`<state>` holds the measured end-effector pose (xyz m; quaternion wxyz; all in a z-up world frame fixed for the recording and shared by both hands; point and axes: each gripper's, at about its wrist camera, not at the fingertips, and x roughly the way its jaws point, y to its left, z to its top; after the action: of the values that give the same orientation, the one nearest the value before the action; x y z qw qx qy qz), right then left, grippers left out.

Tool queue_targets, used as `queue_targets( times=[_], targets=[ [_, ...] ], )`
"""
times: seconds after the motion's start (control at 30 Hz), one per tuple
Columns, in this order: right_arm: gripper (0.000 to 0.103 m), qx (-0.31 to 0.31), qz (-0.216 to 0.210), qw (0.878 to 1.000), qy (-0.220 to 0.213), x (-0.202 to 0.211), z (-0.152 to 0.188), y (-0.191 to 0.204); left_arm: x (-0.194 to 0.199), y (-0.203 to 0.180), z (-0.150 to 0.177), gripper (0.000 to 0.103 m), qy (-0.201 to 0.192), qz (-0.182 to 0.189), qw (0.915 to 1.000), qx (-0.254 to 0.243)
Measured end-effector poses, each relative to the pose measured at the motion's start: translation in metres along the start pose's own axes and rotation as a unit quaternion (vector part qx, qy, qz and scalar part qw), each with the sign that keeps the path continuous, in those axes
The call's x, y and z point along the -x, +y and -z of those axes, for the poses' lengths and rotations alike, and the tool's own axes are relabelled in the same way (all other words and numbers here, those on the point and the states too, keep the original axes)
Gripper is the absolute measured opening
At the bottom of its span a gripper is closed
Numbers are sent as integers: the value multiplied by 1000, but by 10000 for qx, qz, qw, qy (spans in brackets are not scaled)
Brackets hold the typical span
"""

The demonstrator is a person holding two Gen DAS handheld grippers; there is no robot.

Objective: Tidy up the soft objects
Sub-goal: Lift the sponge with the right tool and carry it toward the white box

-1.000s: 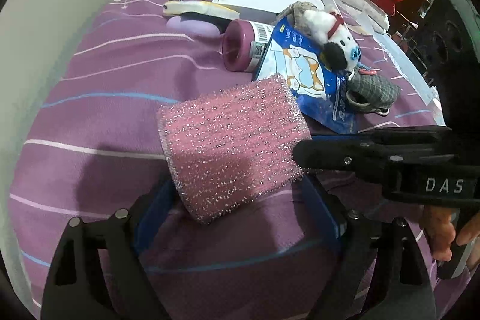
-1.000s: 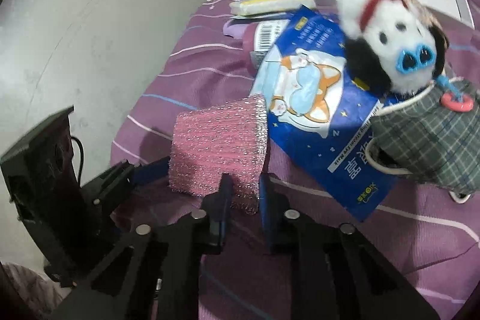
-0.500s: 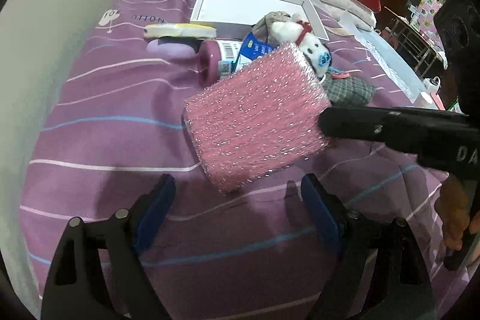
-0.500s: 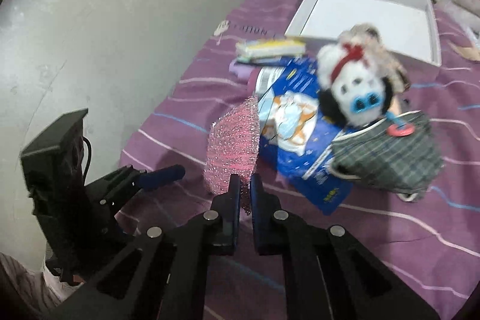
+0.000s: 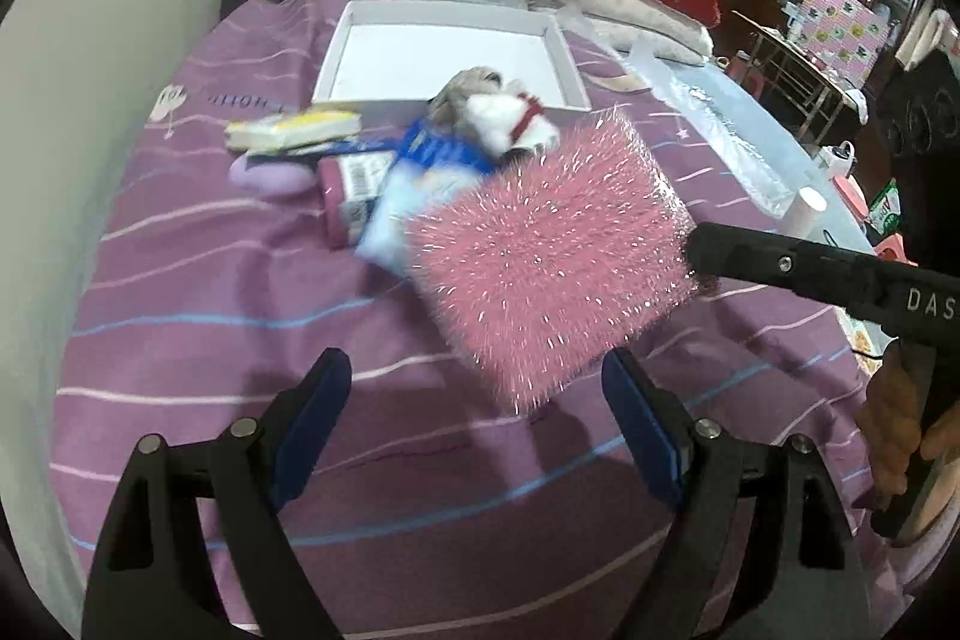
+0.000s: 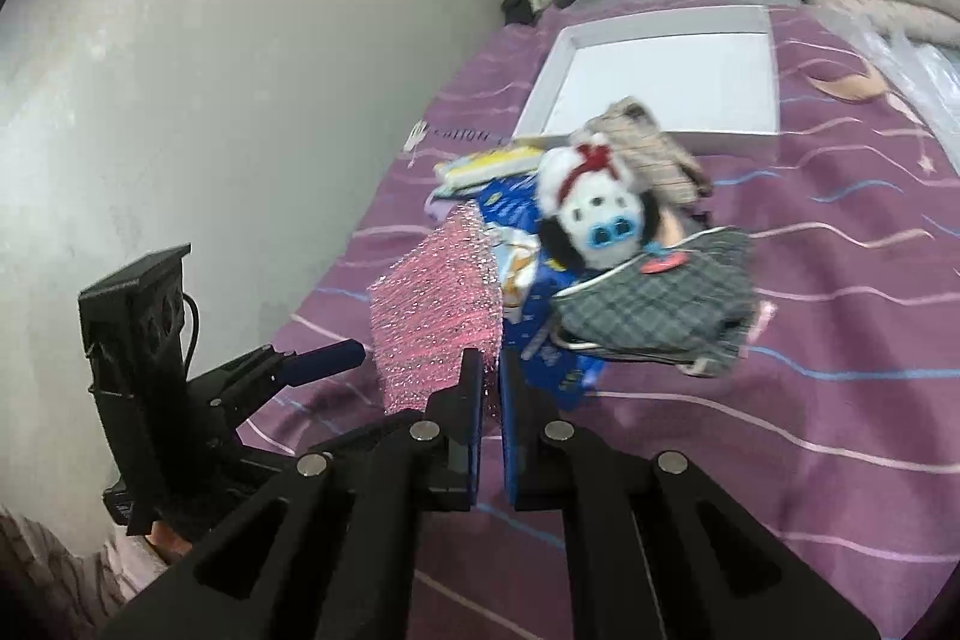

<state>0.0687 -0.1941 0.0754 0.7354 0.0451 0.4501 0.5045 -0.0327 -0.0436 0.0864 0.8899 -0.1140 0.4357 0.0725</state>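
Right hand-held gripper [image 6: 491, 370] clamped tight on one edge of the pink sparkly sponge [image 5: 552, 256], sponge lifted clear above the purple striped bed [image 5: 198, 316]. Left hand-held gripper [image 5: 474, 424] jaws wide apart, nothing in them, sponge at its 12 o'clock. Plush dog [image 6: 594, 214], blue packet [image 6: 540, 316], plaid pouch [image 6: 660, 304] piled near white tray [image 5: 444, 52].

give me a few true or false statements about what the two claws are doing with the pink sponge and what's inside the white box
1. The right claw is shut on the pink sponge. True.
2. The left claw grips the plush dog. False: it is open and holds nothing.
3. The white box holds the plush dog. False: nothing lies in it; the dog lies in front of it.
4. The sponge is off the purple bedspread. True.
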Motion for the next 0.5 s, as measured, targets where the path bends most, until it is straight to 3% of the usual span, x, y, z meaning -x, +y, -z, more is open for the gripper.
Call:
queue_targets(
  times=[0.27, 0.5],
  targets=[
    [1, -189, 181, 9988, -425, 40, 3, -21, -3, -13, -16, 85, -52, 28, 9999, -105],
    [1, -373, 107, 9987, -319, 36, 5, -39, -18, 2, -27, 85, -36, -30, 9999, 157]
  ],
)
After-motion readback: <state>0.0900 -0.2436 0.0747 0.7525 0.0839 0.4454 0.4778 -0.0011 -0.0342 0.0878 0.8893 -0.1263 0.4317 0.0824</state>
